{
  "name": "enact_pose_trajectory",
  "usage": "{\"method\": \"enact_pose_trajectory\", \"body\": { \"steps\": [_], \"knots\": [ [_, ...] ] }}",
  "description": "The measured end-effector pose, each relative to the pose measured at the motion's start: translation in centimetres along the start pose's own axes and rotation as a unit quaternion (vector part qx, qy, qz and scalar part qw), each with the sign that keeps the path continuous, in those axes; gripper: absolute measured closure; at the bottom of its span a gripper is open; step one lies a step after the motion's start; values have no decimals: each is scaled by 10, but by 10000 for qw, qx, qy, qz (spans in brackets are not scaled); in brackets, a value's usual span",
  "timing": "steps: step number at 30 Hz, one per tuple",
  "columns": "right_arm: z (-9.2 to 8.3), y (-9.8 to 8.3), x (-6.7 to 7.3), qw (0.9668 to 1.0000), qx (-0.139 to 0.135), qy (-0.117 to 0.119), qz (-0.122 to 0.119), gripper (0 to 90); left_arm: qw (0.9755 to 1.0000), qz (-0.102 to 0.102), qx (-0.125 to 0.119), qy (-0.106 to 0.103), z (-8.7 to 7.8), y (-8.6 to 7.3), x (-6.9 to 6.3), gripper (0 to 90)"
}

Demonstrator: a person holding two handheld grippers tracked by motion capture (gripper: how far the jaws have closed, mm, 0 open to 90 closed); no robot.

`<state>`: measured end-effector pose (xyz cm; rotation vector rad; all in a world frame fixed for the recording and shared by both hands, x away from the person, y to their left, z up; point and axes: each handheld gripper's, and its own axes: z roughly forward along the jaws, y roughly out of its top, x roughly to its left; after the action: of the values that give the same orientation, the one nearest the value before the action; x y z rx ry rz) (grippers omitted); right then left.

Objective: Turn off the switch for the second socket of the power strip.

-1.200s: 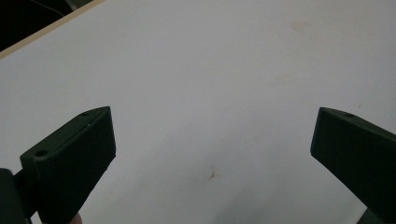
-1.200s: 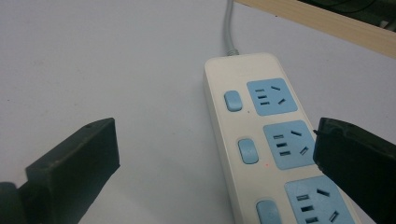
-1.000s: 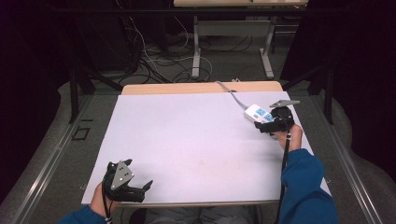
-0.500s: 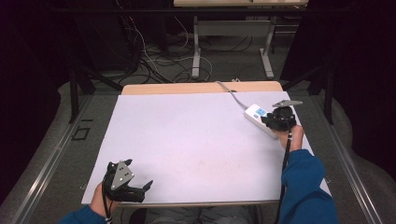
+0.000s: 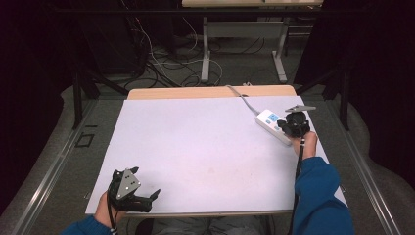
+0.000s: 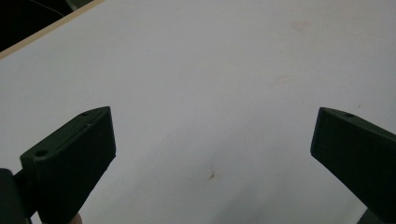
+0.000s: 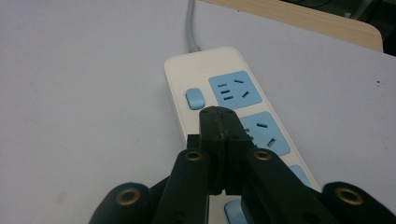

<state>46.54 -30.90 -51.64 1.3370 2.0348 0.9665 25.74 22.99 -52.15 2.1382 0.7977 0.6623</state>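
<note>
At near left of the white table (image 5: 205,152), close to its front edge: left gripper (image 5: 142,198), carried in the left hand (image 5: 105,210), jaws spread wide apart, nothing between them, bare tabletop beneath as seen in the left gripper view (image 6: 212,126). Across the middle: unoccupied white surface, faint marks only. At far right, near the back corner: white power strip (image 5: 270,126) with blue sockets and a small blue switch (image 7: 194,99), lying flat, grey cord (image 5: 243,99) leading off toward the wooden rear edge. Directly over the strip's near portion: right gripper (image 5: 288,126), held by the right hand (image 5: 304,143), blue sleeve (image 5: 318,196) behind; jaws just closed, pressed fully together, nothing clamped between them, tips poised just behind the switch (image 7: 218,122).
</note>
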Motion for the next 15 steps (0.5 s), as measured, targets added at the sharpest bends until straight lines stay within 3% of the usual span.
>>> {"method": "enact_pose_trajectory", "body": {
  "steps": [15],
  "knots": [
    [15,-5,-2,9998,188,-104,32,900,10000,17,8,0,0,0,0,0]
  ]
}}
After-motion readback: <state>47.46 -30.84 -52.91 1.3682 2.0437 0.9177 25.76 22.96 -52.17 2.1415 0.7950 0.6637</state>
